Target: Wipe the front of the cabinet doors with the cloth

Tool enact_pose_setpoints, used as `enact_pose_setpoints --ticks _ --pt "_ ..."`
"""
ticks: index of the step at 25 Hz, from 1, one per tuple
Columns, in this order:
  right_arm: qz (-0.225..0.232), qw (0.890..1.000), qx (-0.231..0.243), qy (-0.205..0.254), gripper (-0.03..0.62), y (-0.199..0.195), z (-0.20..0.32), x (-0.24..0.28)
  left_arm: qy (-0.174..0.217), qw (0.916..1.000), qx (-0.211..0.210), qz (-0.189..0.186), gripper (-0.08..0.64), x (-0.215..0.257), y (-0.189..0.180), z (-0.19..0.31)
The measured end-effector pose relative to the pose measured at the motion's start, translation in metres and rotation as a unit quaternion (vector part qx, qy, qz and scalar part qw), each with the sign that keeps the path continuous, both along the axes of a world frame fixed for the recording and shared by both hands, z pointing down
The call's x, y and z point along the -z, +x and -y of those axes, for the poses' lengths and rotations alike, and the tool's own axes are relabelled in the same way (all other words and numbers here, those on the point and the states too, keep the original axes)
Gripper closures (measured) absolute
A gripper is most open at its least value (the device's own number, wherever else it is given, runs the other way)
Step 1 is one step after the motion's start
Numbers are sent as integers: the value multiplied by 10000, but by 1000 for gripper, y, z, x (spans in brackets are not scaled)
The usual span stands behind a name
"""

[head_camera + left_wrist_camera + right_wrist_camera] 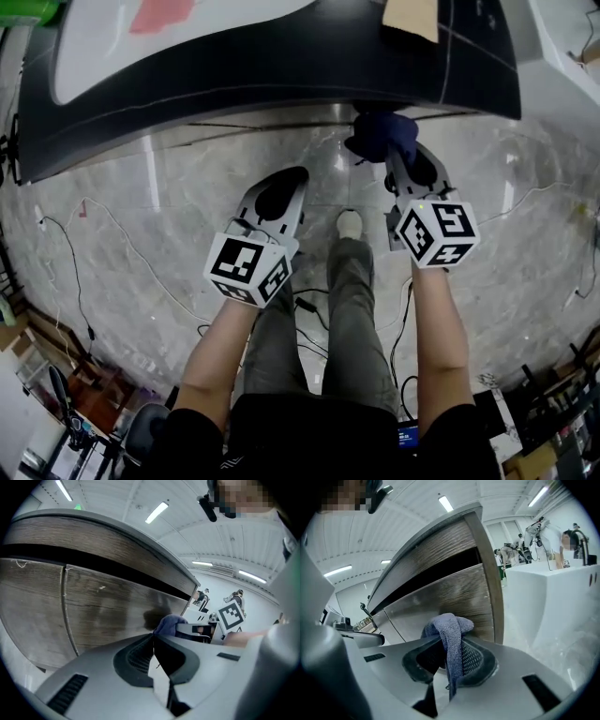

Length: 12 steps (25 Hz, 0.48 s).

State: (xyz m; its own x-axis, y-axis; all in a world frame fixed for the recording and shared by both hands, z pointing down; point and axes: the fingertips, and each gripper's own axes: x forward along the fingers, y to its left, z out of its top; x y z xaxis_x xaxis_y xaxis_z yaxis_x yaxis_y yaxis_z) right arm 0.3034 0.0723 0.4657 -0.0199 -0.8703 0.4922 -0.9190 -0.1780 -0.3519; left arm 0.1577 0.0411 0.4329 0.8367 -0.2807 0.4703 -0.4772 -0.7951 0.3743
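The wood-grain cabinet doors [103, 606] stand in front of me, with a vertical seam [64, 602] between two of them. The right-hand door [459, 597] fills the right gripper view up to its corner post. My right gripper [394, 150] is shut on a dark blue cloth [380, 134], which bunches over the jaw tips [447, 627] close against the door. From the left gripper view the cloth [168, 623] shows beside the door front. My left gripper [284, 183] hangs lower and to the left, shut [153, 639] with nothing in it.
The dark cabinet top [281, 66] carries a cardboard piece [411, 17] and a pink item [159, 13]. A white unit [553, 592] stands right of the cabinet. Cables [103, 234] trail over the marble floor. My shoe [349, 223] is under the cabinet's edge.
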Motion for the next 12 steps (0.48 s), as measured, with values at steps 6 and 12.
enact_pose_setpoints --ticks 6,12 --pt "-29 9998 -168 -84 522 31 -18 -2 -62 9999 -115 -53 552 -2 31 -8" --pt "22 9999 -14 -118 522 22 -31 -1 -123 9997 -172 -94 552 -5 42 -18"
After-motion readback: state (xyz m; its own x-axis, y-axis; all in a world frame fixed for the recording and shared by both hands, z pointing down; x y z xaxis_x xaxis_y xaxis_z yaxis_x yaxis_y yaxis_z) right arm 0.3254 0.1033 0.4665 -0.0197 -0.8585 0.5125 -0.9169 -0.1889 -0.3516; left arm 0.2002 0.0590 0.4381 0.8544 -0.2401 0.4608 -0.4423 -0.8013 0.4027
